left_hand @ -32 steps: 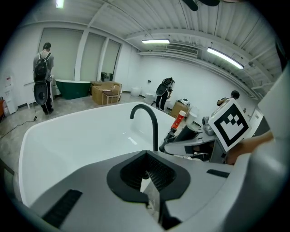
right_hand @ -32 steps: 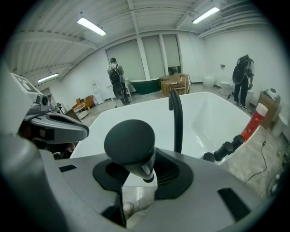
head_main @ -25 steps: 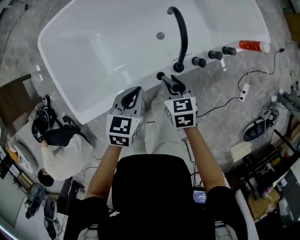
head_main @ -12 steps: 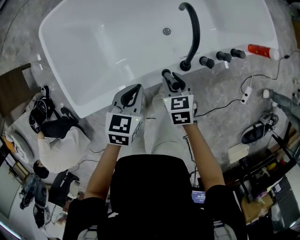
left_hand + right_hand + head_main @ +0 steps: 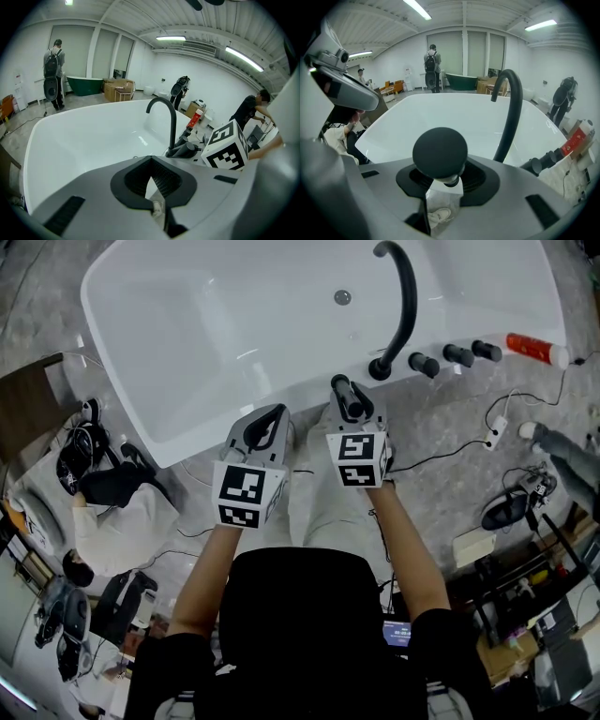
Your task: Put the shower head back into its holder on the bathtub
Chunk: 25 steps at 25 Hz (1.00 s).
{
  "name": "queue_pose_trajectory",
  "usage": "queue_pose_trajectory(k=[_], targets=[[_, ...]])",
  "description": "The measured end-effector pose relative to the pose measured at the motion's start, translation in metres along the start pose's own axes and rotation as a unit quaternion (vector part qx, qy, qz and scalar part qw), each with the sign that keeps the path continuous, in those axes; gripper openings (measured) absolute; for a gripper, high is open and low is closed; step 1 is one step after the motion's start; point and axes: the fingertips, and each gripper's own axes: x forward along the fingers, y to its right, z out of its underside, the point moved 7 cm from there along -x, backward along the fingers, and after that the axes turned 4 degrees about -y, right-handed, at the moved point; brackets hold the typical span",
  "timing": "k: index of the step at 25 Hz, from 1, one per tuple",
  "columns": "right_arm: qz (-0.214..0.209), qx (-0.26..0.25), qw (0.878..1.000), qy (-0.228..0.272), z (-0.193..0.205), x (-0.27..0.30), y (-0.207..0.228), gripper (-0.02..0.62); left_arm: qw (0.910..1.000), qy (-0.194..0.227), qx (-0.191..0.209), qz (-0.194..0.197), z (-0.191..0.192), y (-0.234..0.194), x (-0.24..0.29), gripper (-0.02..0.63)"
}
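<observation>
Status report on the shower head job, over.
Left tongs shut, empty. Right tongs shut on shower head, near the bathtub rim. Black spout stands on rim ahead; holder not made out.

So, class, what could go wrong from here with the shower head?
The right gripper holds the black round-ended shower head with its end jutting forward, so it might swivel or slip. The black curved spout and black knobs crowd the white bathtub's rim; the head could knock them.

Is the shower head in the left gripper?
No, the shower head sits between the jaws of the right gripper; the left gripper holds nothing.
</observation>
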Motion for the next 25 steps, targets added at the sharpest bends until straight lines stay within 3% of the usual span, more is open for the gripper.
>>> queue_pose_trajectory(k=[15, 25], targets=[[-0.014, 0.012, 1.000, 0.009, -0.002, -0.003, 0.003, 0.140, 1.0000, 0.002, 0.006, 0.005, -0.009, 0.002, 0.003, 0.012], [-0.001, 0.031, 0.999, 0.031, -0.014, -0.040, 0.001, 0.153, 0.9991, 0.023, 0.027, 0.021, -0.025, 0.014, -0.019, 0.012]])
